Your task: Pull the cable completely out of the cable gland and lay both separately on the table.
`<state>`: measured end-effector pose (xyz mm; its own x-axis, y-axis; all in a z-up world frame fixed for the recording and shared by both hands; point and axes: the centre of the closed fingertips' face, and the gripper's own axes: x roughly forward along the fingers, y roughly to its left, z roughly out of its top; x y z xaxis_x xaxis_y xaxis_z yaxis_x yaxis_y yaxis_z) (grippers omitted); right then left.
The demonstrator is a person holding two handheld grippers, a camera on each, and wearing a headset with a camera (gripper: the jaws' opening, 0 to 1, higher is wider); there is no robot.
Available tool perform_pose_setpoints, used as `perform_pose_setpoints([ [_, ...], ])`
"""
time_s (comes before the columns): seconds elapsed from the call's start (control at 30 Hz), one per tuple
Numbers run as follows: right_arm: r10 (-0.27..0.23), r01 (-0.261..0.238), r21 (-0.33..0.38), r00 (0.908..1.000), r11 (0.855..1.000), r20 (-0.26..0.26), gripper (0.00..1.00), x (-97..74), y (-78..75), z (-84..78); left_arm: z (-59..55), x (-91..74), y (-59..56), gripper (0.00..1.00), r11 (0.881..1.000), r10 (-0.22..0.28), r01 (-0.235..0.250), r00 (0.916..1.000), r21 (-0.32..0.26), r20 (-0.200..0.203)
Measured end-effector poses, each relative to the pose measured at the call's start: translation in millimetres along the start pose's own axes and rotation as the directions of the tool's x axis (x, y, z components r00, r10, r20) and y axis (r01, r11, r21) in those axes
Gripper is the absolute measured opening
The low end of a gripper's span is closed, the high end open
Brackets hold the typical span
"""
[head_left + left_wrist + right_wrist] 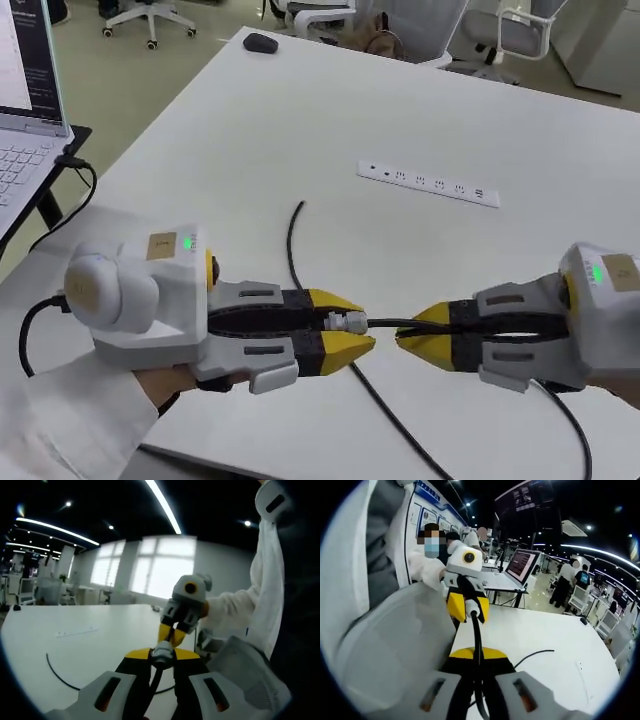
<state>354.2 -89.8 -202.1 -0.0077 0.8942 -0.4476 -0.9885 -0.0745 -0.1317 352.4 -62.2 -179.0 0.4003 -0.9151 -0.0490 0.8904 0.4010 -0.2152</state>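
Note:
My left gripper (pixel 352 338) is shut on the grey cable gland (pixel 349 322), held above the near edge of the white table (pixel 330 130). A black cable (pixel 385 324) runs out of the gland to my right gripper (pixel 412 334), which is shut on it a short way off. In the left gripper view the gland (pixel 163 652) sits between the yellow jaws, with the right gripper (pixel 170 635) facing it. In the right gripper view the cable (pixel 477 635) leads up to the gland (pixel 471 609) in the left gripper (pixel 468 611). Loose cable (pixel 291 240) lies curved on the table.
A white power strip (pixel 428 184) lies mid-table. A black mouse (pixel 260 42) sits at the far edge. A laptop (pixel 25 110) stands on a stand at the left. Office chairs (pixel 150 14) stand beyond the table. People stand in the background of the right gripper view.

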Motion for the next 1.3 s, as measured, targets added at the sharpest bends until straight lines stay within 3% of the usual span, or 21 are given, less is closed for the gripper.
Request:
perform_pose_setpoints([
  [0.27,0.025,-0.026,0.029,0.9993,0.999,0.030,0.01,-2.2,8.2,6.3,4.6,-1.0,-1.5,0.17,1.000,-0.006,0.006,0.9998,-0.004,0.020],
  [0.4,0.059,-0.060,0.061,0.9981,0.996,0.018,0.01,0.6,14.8,1.6,3.9,-0.3,-3.5,0.17,1.000,-0.012,0.012,0.9998,0.005,0.016],
  [0.6,0.057,-0.056,0.070,0.9983,0.996,-0.010,0.01,3.9,15.3,-3.8,3.5,0.6,-5.3,0.17,1.000,-0.017,0.017,0.9998,0.018,0.012],
  [0.73,0.056,-0.056,0.080,0.9984,0.995,0.004,0.12,12.5,15.3,5.4,-4.7,5.0,-11.4,0.17,0.998,-0.032,0.034,0.9990,0.047,-0.032],
  [0.83,0.065,-0.066,0.092,0.9978,0.994,0.015,0.14,22.1,15.9,11.6,-7.8,6.3,-13.6,0.17,0.998,-0.042,0.045,0.9981,0.051,-0.046],
  [0.9,0.067,-0.068,0.068,0.9976,0.995,0.019,0.13,31.2,18.0,15.4,-8.6,6.3,-14.5,0.17,0.998,-0.047,0.050,0.9976,0.049,-0.050],
  [1.03,0.075,-0.076,-0.019,0.9958,0.997,-0.053,0.02,40.9,19.1,5.7,-7.8,5.5,-14.0,0.17,0.998,-0.046,0.048,0.9979,0.048,-0.046],
  [1.3,0.064,-0.064,-0.020,0.9980,0.998,0.000,0.00,35.0,19.1,16.1,-2.5,4.5,-13.8,0.17,0.998,-0.051,0.051,0.9987,0.021,-0.010],
])
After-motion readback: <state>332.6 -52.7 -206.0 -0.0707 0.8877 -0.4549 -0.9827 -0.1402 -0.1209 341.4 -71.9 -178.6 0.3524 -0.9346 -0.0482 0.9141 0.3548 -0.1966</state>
